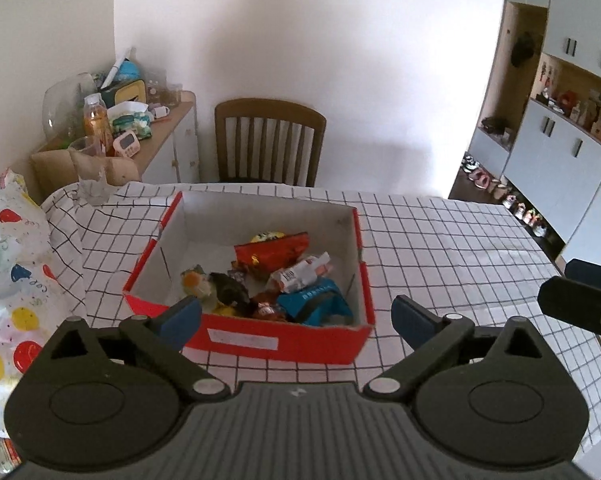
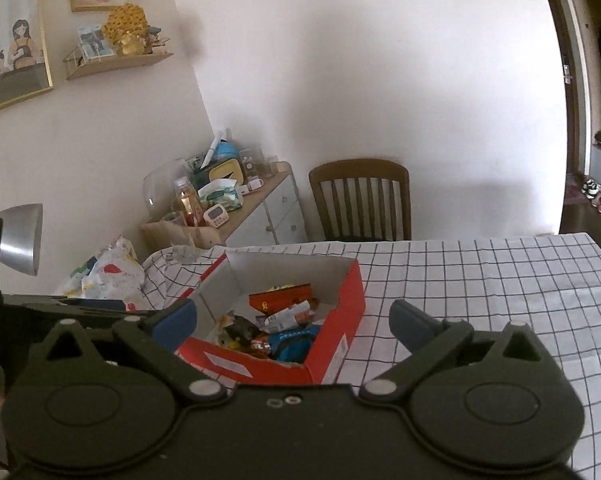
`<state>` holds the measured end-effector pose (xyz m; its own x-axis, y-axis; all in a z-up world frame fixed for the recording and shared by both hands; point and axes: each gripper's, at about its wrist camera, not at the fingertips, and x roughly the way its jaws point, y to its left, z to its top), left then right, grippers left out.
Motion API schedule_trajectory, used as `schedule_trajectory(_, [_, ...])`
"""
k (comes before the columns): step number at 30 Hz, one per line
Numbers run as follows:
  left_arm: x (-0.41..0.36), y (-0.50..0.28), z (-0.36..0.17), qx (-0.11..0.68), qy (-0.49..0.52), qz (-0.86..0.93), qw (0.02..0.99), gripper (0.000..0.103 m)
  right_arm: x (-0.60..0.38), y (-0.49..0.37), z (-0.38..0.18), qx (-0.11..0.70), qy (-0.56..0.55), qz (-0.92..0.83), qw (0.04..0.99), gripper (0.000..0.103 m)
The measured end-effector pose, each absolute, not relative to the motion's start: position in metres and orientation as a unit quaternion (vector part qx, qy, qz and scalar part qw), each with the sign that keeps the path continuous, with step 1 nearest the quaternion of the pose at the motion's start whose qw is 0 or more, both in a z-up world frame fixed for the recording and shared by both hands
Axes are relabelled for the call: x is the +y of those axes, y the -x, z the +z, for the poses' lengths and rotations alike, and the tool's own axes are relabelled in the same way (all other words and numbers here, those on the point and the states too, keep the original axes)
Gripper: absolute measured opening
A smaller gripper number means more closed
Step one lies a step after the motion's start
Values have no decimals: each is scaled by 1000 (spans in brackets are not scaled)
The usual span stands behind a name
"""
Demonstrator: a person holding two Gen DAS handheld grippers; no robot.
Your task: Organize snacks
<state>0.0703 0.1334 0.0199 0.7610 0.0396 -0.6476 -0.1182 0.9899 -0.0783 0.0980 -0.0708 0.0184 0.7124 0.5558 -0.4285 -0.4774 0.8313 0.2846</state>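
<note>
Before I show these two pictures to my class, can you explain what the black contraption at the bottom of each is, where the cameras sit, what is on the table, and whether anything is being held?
A person holds a two-finger gripper in each hand; a camera on each looks forward along its fingers. One picture is from the left gripper, the other from the right gripper. Both stand open and hold nothing. On the checked tablecloth sits a red box with snack packets inside. Behind the table stands a wooden chair.

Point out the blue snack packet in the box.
The blue packet lies in the red box's near right corner, below the white-and-orange wrapper; the others are red, white, dark.
</note>
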Motion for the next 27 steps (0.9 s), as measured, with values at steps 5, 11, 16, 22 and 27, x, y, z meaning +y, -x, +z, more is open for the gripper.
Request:
schedule_trajectory(5, [124, -65, 22, 351, 51, 39, 934, 102, -81, -86, 20, 250, -85, 274, 925, 103])
schedule_trajectory(11, [118, -59, 26, 345, 52, 37, 936, 102, -90, -81, 20, 248, -89, 268, 926, 103])
schedule_trajectory(16, [114, -59, 29, 341, 46, 38, 938, 102, -93, -78, 20, 246, -88, 267, 928, 103])
schedule_trajectory(22, [112, -58, 35, 336, 50, 29, 940, 102, -93, -76, 22, 244, -85, 265, 929, 103])
schedule_trajectory(27, [112, -58, 39, 335, 51, 31, 940, 102, -92, -76, 25, 253, -81, 257, 929, 103])
